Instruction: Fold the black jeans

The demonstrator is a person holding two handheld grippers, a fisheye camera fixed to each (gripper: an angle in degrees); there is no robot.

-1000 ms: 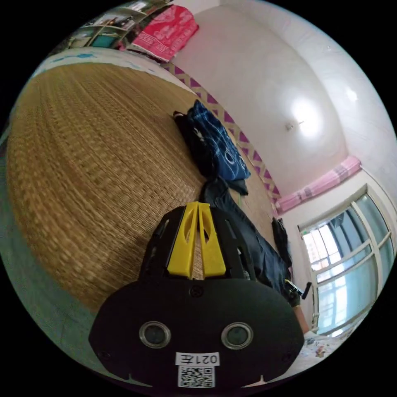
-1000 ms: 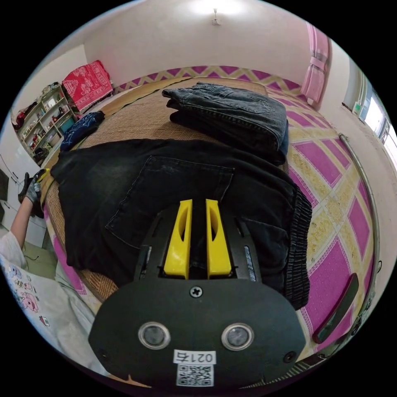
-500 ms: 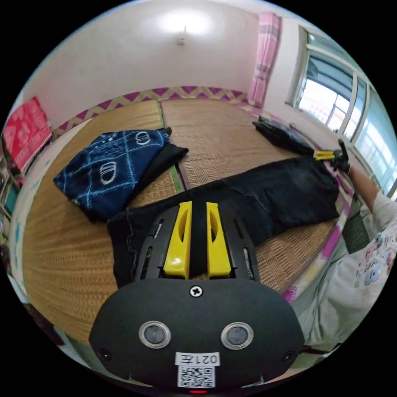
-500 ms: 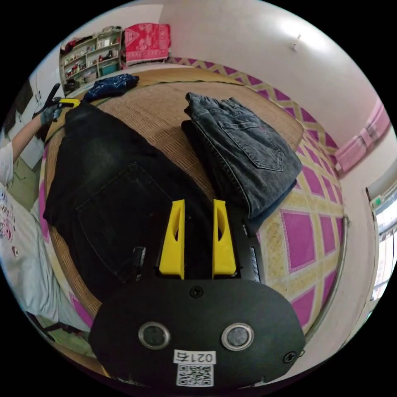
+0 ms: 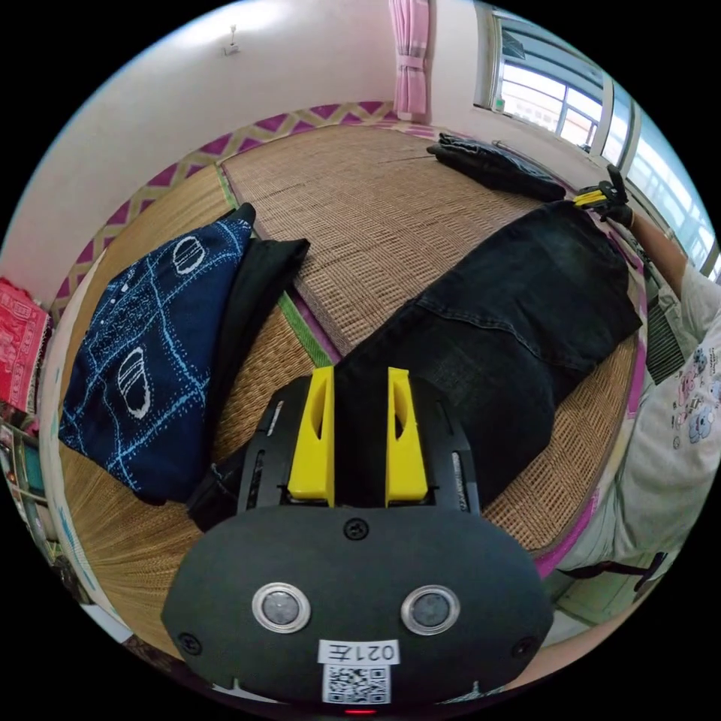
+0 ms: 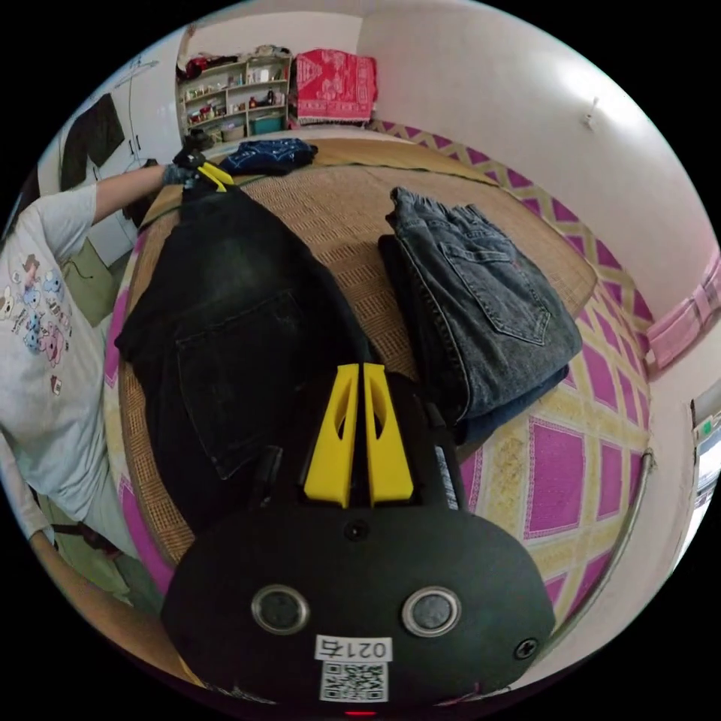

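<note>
The black jeans (image 5: 518, 315) lie stretched out flat on a woven mat (image 5: 375, 203). In the left gripper view, my left gripper (image 5: 360, 372) is open over the leg end, with black fabric lying between its yellow jaws. In the right gripper view, my right gripper (image 6: 359, 368) has its jaws closed on the edge of the jeans (image 6: 225, 300) at the waist end, near a back pocket. Each view also catches the other gripper at the far end of the jeans: the right gripper (image 5: 593, 198) and the left gripper (image 6: 212, 176).
A folded pile of grey jeans (image 6: 488, 300) lies beside the black pair, toward the wall. A blue patterned cloth (image 5: 143, 353) sits on the mat by the leg end. The person's pale shirt (image 6: 45, 323) stands at the mat's edge. A shelf (image 6: 233, 98) and red cloth (image 6: 334, 75) are behind.
The left jaws went from nearly closed to wide apart and came over the leg end. The right jaws spread, then closed on the waist edge. Both cameras swung a lot.
</note>
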